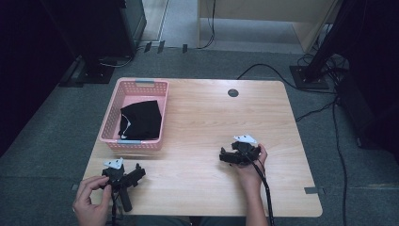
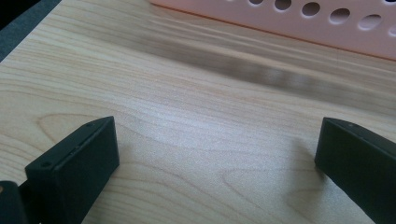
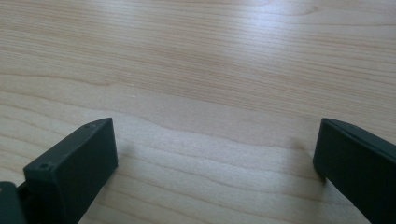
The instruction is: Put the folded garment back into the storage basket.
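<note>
Resting on the table (image 1: 202, 127) just short of the pink basket's (image 1: 109, 127) near wall, the left tool (image 1: 134, 174) stood with jaws wide, gripping nothing. Well to the basket's right, the right tool (image 1: 226, 155) lay equally wide (also empty). Inside the basket sat a black cloth (image 1: 141, 120).

This looks like a lab or recording room set up for filming. A plain light wooden tabletop (image 1: 211, 127) stands alone on grey carpet floor (image 1: 42, 141). At 11 o'clock and at 2 o'clock, black stand bases (image 1: 96, 70) rest on the carpet, with black cables (image 1: 324, 110) trailing loose across it on the 3 o'clock side. At 12 o'clock stands pale wooden furniture (image 1: 263, 19). Dark equipment cabinets (image 1: 89, 23) fill the 10 o'clock corner.
</note>
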A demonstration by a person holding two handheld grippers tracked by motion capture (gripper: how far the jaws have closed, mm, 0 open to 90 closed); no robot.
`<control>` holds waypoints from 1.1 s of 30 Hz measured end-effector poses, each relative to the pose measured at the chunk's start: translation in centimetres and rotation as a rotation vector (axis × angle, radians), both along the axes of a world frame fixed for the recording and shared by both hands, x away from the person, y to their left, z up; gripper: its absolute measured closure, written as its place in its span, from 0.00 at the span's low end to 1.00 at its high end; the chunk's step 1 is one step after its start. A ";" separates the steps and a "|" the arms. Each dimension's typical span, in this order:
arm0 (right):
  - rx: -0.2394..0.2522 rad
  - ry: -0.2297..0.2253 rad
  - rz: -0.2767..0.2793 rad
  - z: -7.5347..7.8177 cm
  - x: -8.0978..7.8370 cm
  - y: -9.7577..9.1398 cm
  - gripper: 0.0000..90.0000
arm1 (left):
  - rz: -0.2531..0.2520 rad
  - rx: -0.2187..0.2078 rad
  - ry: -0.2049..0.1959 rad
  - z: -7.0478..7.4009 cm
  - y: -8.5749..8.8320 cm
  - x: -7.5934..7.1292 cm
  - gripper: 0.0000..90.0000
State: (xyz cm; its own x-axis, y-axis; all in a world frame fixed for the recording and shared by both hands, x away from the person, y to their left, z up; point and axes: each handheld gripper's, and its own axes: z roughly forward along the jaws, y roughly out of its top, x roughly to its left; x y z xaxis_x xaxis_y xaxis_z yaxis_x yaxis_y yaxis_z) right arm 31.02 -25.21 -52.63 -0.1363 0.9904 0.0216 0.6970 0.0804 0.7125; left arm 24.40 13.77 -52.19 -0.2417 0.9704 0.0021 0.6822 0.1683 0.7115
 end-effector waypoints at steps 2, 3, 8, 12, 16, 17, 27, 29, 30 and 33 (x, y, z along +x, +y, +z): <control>0.000 -0.001 -0.002 0.0 -0.1 -0.2 0.00 | 0.000 0.000 0.000 0.0 0.0 0.0 0.00; 0.002 -0.001 -0.003 0.0 -0.2 -0.3 0.00 | 0.000 0.000 0.000 0.0 0.0 0.0 0.00; -0.001 -0.001 -0.008 0.0 -0.4 -0.8 0.00 | 0.000 0.000 0.000 0.0 0.0 0.0 0.00; 0.002 0.001 -0.022 0.0 -0.7 -1.2 0.00 | 0.000 0.000 0.000 0.0 0.0 0.0 0.00; 0.001 0.000 -0.033 0.0 -1.0 -1.7 0.00 | 0.000 0.000 0.000 0.0 0.0 0.0 0.00; 0.000 0.000 -0.035 0.0 -1.0 -1.9 0.00 | 0.000 0.000 0.000 0.0 0.0 0.0 0.00; 0.001 0.000 -0.058 0.0 -1.5 -3.1 0.00 | 0.001 0.000 0.000 0.0 0.0 0.0 0.00; 0.001 0.001 -0.063 0.0 -1.7 -3.3 0.00 | 0.002 -0.001 -0.001 0.0 0.0 0.0 0.00; 0.002 0.000 -0.065 0.0 -1.7 -3.4 0.00 | 0.002 -0.001 -0.001 0.0 0.0 0.0 0.00; 0.001 0.000 -0.071 0.0 -1.8 -3.8 0.00 | 0.003 -0.001 0.000 0.0 0.0 0.0 0.00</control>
State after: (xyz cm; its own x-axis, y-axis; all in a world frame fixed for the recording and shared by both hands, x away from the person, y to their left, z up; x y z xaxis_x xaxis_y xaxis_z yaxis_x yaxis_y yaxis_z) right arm 29.21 -29.00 -52.67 -0.0662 0.9975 0.0227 0.7007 0.0303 0.7129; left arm 24.39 13.75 -52.20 -0.2442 0.9697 0.0015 0.6816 0.1705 0.7116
